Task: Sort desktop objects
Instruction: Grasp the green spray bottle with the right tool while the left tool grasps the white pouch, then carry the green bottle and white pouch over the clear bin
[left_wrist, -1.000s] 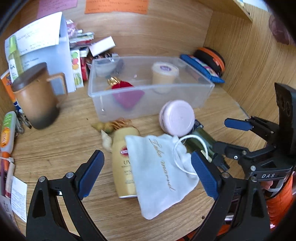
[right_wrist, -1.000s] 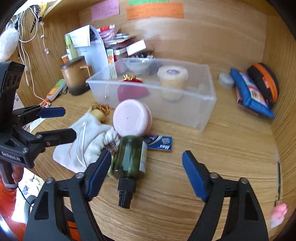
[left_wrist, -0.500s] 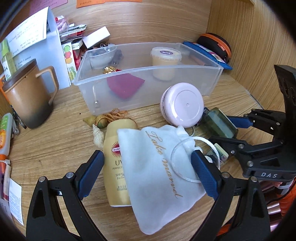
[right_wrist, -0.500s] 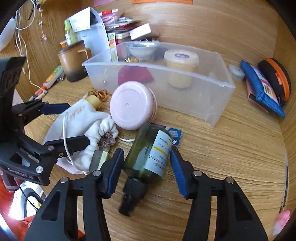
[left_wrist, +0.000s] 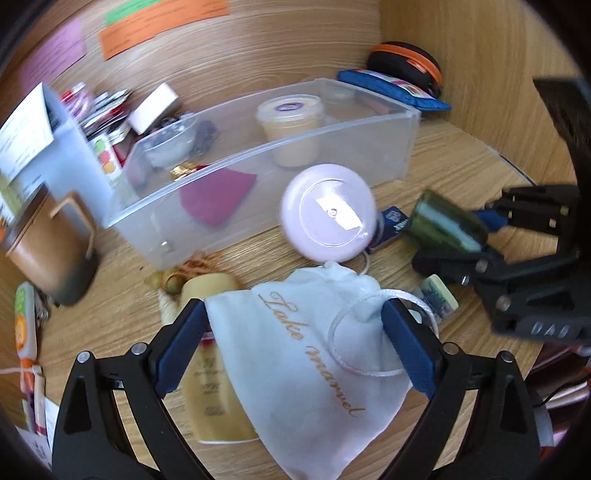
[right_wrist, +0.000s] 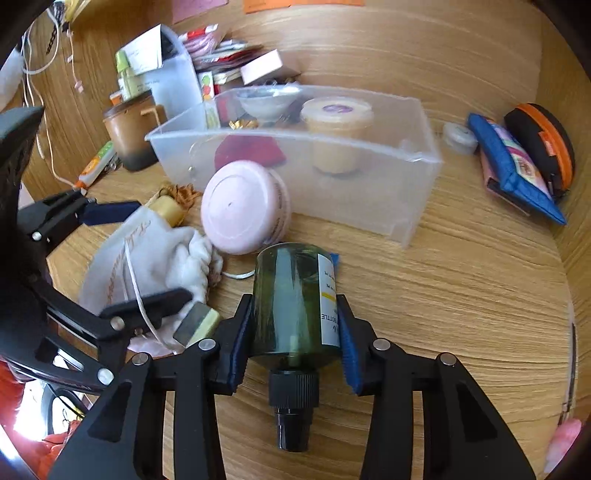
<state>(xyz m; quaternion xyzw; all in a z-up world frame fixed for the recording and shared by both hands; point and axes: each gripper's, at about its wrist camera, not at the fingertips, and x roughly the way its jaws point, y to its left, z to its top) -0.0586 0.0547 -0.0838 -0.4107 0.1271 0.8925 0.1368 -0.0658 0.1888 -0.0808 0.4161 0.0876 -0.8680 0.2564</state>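
Observation:
My right gripper (right_wrist: 295, 328) is shut on a dark green bottle (right_wrist: 291, 299) and holds it lifted, cap toward the camera; the bottle also shows in the left wrist view (left_wrist: 447, 221). My left gripper (left_wrist: 291, 332) is open around a white drawstring pouch (left_wrist: 306, 369) that lies over a yellow sunscreen bottle (left_wrist: 214, 387). A pink round case (left_wrist: 328, 218) leans by the clear plastic bin (left_wrist: 369, 129), which holds a beige lidded cup (left_wrist: 291, 129), a magenta card and a small bowl.
A brown mug (left_wrist: 48, 236) stands at the left with tubes and papers. A blue pouch (right_wrist: 513, 166) and a black-orange case (right_wrist: 543, 140) lie at the right by the wooden wall. A small eraser-like block (left_wrist: 439, 295) and a blue packet (left_wrist: 395, 221) lie near the pouch.
My right gripper has closed on the green bottle and lifted it off the desk. My left gripper has moved forward over the white pouch, still open.

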